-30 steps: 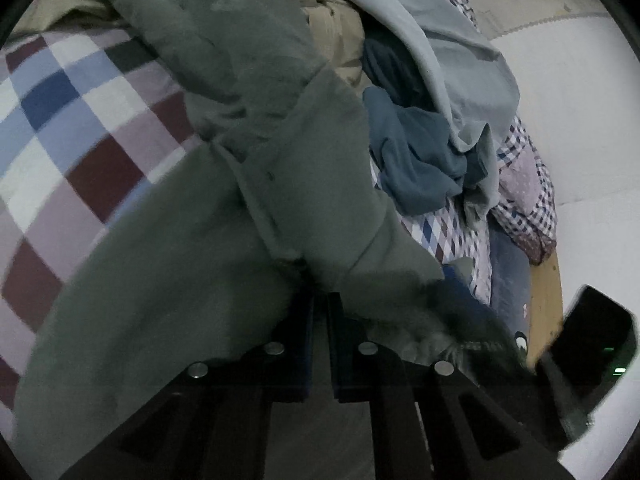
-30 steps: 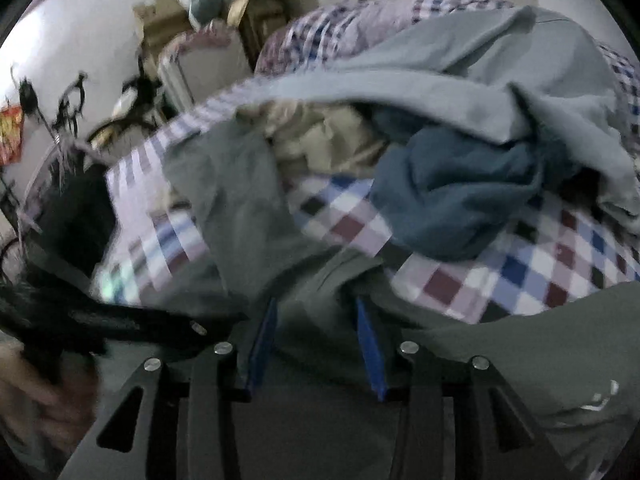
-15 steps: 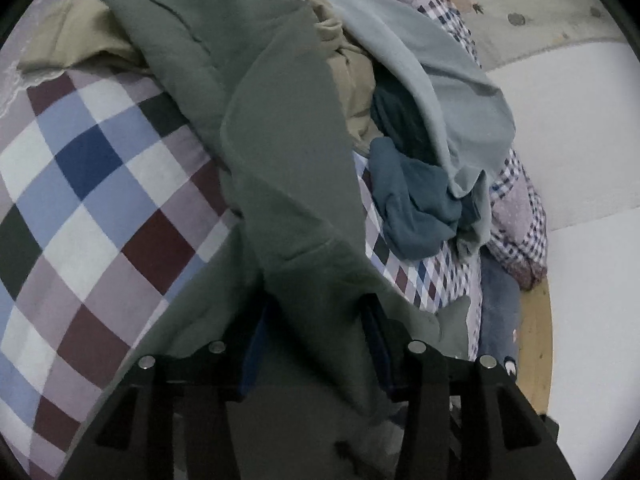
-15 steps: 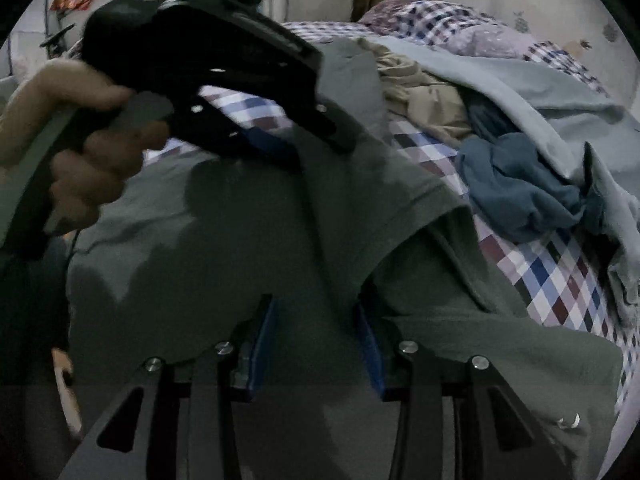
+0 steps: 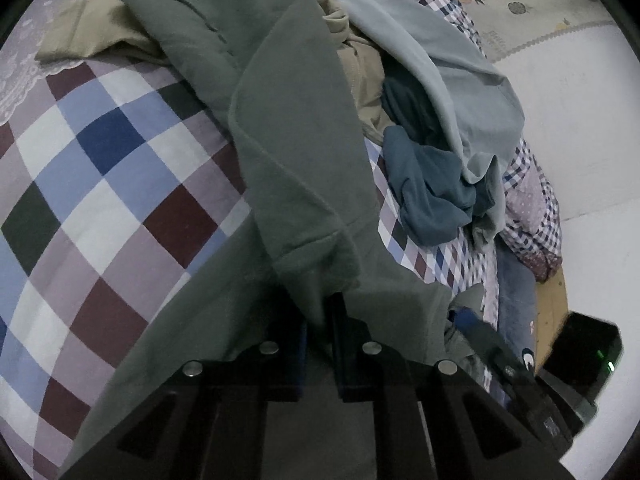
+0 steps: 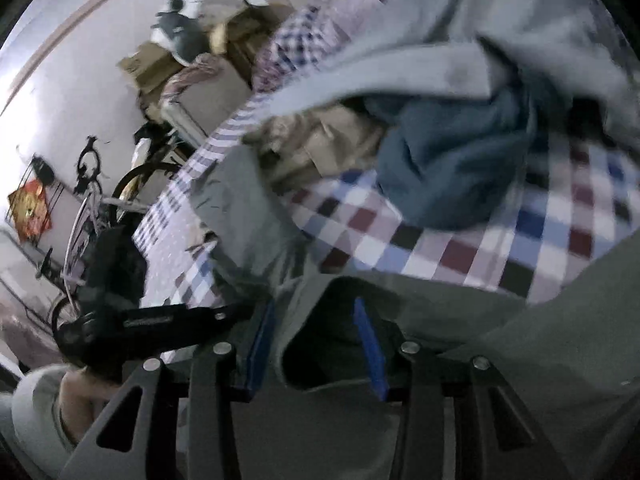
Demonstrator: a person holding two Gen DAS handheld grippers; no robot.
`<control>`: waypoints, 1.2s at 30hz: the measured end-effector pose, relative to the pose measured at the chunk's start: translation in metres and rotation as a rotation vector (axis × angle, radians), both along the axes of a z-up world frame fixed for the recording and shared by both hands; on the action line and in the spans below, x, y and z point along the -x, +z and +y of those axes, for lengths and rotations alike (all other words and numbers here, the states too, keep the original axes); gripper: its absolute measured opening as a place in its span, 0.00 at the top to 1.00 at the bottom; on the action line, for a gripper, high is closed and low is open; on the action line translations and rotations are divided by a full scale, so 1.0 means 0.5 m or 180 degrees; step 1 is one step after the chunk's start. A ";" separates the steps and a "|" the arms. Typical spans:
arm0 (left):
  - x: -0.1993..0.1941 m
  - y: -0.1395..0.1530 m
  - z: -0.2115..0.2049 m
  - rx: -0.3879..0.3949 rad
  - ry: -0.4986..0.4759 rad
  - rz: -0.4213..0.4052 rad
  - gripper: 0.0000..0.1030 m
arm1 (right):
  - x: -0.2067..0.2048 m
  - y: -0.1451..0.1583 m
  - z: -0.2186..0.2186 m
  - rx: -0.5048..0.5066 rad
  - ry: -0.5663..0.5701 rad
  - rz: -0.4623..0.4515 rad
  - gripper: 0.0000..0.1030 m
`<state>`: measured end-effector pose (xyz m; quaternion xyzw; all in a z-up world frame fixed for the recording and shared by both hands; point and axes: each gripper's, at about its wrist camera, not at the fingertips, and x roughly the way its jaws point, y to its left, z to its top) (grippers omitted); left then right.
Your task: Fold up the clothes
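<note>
A grey-green garment (image 5: 296, 152) runs from the far pile down across the checked bedsheet (image 5: 100, 200) to my left gripper (image 5: 320, 320), which is shut on a folded edge of it. In the right wrist view the same garment (image 6: 248, 216) lies over and between the blue pads (image 6: 370, 344) of my right gripper (image 6: 316, 340), whose jaws stand wide apart and open. The left gripper (image 6: 240, 314) comes in from the left beside it, held by a hand (image 6: 80, 392). The right gripper (image 5: 500, 356) shows at the lower right of the left wrist view.
Behind the garment lie a beige garment (image 5: 360, 80), a pale blue-grey one (image 5: 440, 60) and a dark teal one (image 5: 428, 188). A white wall is on the right. A bicycle (image 6: 92, 200) and cardboard boxes (image 6: 160, 64) stand past the bed's far left side.
My left gripper was shut, opened half a second ago, and is now shut again on the garment's edge. The right gripper swung across the garment and back, its jaws staying apart.
</note>
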<state>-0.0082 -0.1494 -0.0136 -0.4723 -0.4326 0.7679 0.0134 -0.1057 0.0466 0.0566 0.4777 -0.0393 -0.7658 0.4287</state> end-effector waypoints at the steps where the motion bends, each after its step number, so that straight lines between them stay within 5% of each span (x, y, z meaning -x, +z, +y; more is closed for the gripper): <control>1: -0.001 0.000 -0.001 -0.0001 -0.0003 0.0006 0.89 | 0.010 -0.014 -0.007 -0.0008 -0.0024 -0.0095 0.56; 6: -0.001 -0.002 -0.004 -0.0039 0.0003 0.0010 0.89 | 0.037 -0.044 -0.037 0.0131 -0.0077 -0.0312 0.60; 9: 0.002 0.001 -0.005 -0.0066 0.0030 0.0006 0.89 | 0.047 -0.029 -0.054 0.0193 -0.0082 -0.0268 0.97; 14: 0.000 0.014 -0.029 -0.0226 0.0216 0.0083 0.67 | 0.077 0.030 -0.064 0.0170 -0.0197 0.0014 0.99; 24: -0.007 0.035 -0.072 -0.0485 0.0463 0.0192 0.64 | 0.208 0.213 -0.072 0.0076 -0.0682 0.0717 0.99; 36: -0.005 0.024 -0.087 -0.0564 0.0541 0.0170 0.64 | 0.368 0.283 -0.125 -0.0249 -0.1388 0.1096 0.98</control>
